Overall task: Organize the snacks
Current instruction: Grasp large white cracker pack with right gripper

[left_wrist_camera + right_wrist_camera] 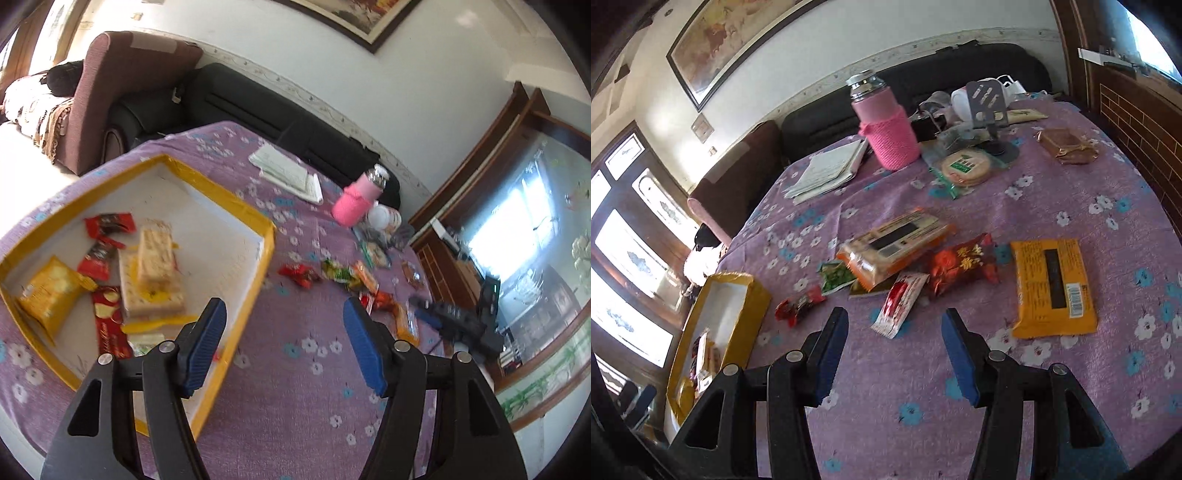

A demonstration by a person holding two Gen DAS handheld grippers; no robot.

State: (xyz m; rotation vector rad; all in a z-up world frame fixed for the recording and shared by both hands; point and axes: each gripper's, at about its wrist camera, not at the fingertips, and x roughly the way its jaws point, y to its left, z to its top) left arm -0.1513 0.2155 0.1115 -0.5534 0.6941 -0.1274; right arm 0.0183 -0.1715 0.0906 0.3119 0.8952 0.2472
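Blue-padded and empty, the left gripper (284, 325) hangs with jaws spread wide above the purple flowered surface (295, 417), its left finger over the near rim of a yellow-edged tray (255, 288). Inside the tray, from left to right, lie a yellow snack bag (51, 295), red wrappers (107, 225) and two stacked cracker packs (153, 269). Right of the tray, loose snacks trail across the cloth, beginning with a red candy (299, 275). Seen from the right wrist, the right gripper (894, 332) likewise holds nothing, its jaws wide apart just short of a red-and-white sachet (899, 304). Beyond it sit an orange cracker pack (894, 247), a red wrapped snack (964, 264) and, farther right, a flat orange packet (1052, 286). A pink-sleeved flask (886, 125) stands upright at the far edge.
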